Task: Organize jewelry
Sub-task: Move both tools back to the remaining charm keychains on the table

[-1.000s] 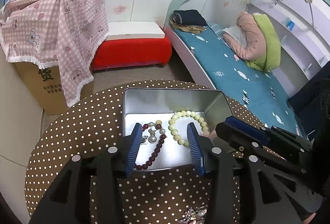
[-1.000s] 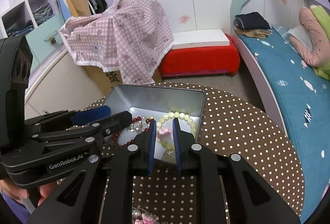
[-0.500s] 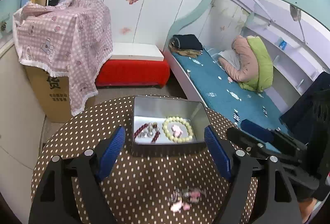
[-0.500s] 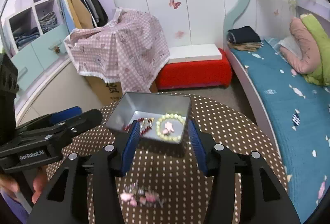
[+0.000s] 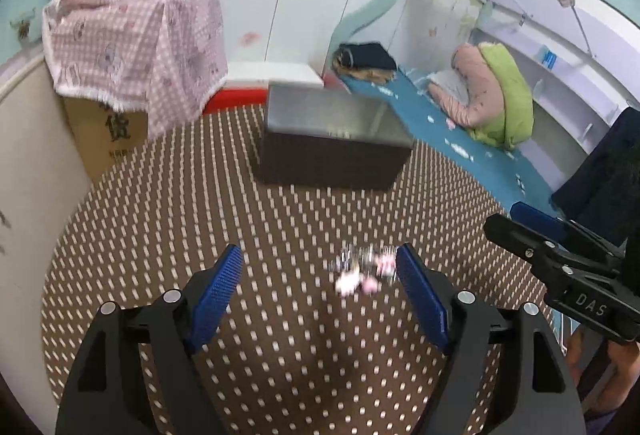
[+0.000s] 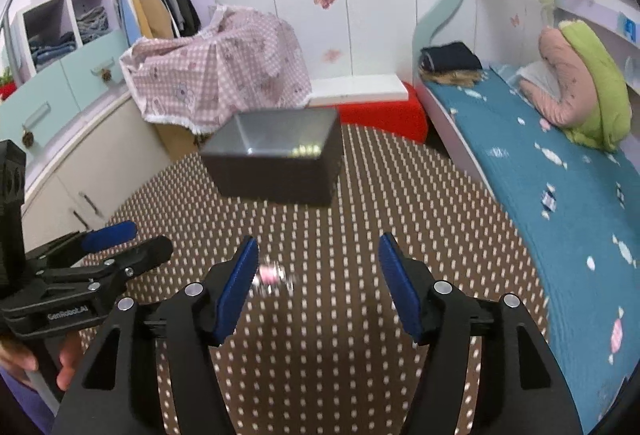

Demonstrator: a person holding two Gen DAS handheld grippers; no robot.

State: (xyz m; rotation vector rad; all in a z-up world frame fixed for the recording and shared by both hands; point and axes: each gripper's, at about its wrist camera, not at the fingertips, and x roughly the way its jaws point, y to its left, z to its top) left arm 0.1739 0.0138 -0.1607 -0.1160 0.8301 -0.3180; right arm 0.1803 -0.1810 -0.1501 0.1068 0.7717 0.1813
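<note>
Right gripper (image 6: 318, 277) spread wide, nothing between the pads, over the dotted tablecloth (image 6: 400, 203). Blurred pink trinket (image 6: 270, 275) on the cloth just beside the near pad. Metal tin (image 6: 276, 155) farther back, pale beads (image 6: 306, 150) inside. Left gripper (image 6: 120, 243) at left

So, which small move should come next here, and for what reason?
Probably lower one open gripper, most likely the left gripper, onto the pink and silver jewelry piece and close. It lies loose on the dotted tablecloth, outside the metal tin, and both grippers hold nothing.
</note>
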